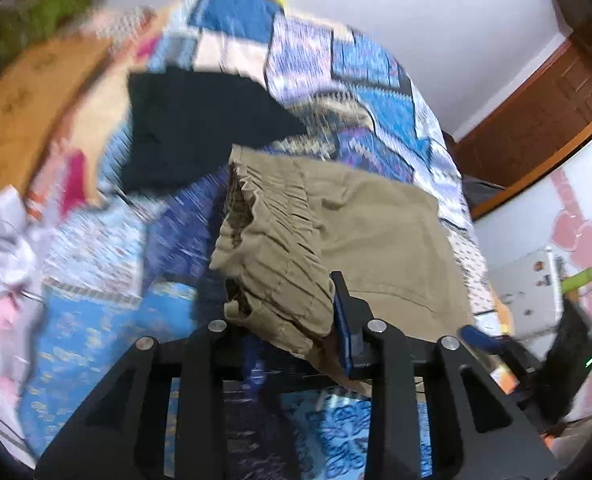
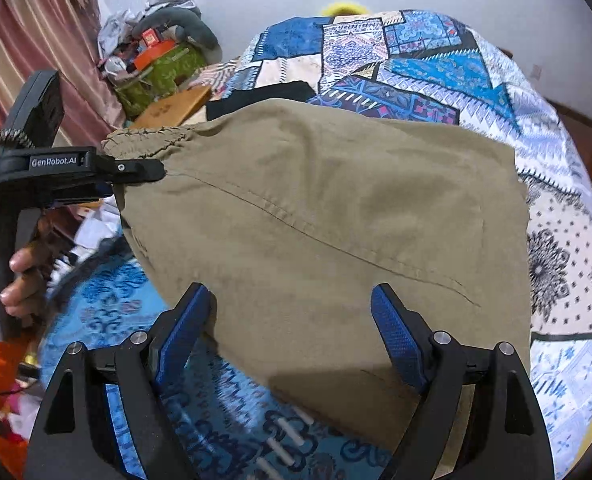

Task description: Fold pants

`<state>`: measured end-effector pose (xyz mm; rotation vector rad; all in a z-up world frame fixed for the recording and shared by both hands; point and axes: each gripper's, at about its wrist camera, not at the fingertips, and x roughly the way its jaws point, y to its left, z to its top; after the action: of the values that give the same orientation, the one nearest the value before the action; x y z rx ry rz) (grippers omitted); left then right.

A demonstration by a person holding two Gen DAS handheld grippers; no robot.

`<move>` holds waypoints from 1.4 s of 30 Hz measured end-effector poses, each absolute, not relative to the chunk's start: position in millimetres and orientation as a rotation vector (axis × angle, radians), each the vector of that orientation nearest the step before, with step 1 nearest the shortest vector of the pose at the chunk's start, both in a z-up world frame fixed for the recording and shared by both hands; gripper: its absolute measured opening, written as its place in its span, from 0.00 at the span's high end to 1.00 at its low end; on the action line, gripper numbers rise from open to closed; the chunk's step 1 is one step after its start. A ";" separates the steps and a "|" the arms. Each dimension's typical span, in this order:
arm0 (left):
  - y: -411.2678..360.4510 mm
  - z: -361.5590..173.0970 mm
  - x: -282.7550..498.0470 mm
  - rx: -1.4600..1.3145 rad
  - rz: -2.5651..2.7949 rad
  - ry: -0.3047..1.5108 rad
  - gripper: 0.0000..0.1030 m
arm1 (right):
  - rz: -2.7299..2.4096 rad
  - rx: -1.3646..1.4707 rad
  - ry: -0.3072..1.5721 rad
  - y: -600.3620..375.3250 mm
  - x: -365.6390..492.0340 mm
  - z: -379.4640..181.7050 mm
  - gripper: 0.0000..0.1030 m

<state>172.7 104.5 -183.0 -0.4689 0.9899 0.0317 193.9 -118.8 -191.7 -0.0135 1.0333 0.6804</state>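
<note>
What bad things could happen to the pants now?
The left gripper pinches only the bunched waistband of the tan pants, so the cloth might slip free. The right gripper is open, so the near edge hangs loose and could crease. The black garment behind could get dragged.

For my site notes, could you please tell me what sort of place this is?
Probably a bedroom: a bed under a blue patchwork-print bedsheet, a brown wooden door, and striped pink curtains.
</note>
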 end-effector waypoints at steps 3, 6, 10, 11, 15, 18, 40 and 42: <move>100.9 -164.4 161.6 -0.325 0.108 0.926 0.70 | 0.655 0.008 1.005 -129.3 193.2 -181.3 0.22; 100.7 -147.7 147.5 -0.188 0.193 0.863 0.71 | 0.616 0.021 0.982 -141.1 193.7 -175.7 0.22; 88.2 -127.6 133.9 0.019 0.320 0.753 0.71 | 0.555 0.000 0.992 -151.9 195.2 -182.5 0.22; 85.5 -124.1 132.0 0.051 0.329 0.735 0.72 | 0.550 0.000 1.003 -153.5 195.0 -186.0 0.22; 65.3 -111.1 134.4 0.130 0.299 0.687 0.72 | 0.540 -0.003 1.036 -157.3 191.2 -199.6 0.22; 46.1 -100.3 140.8 0.145 0.243 0.662 0.73 | 0.544 0.040 1.044 -161.9 192.7 -201.1 0.22; -50.5 -114.3 208.0 -0.127 -0.399 0.980 0.61 | 0.560 0.074 1.032 -164.9 190.8 -203.7 0.22; -54.3 -112.8 206.8 -0.108 -0.389 0.969 0.41 | 0.561 0.074 1.030 -165.1 191.2 -203.9 0.22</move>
<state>206.8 -54.3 -112.8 -0.1081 0.9689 -0.3887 191.2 -165.1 -203.9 0.0742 1.0301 0.5611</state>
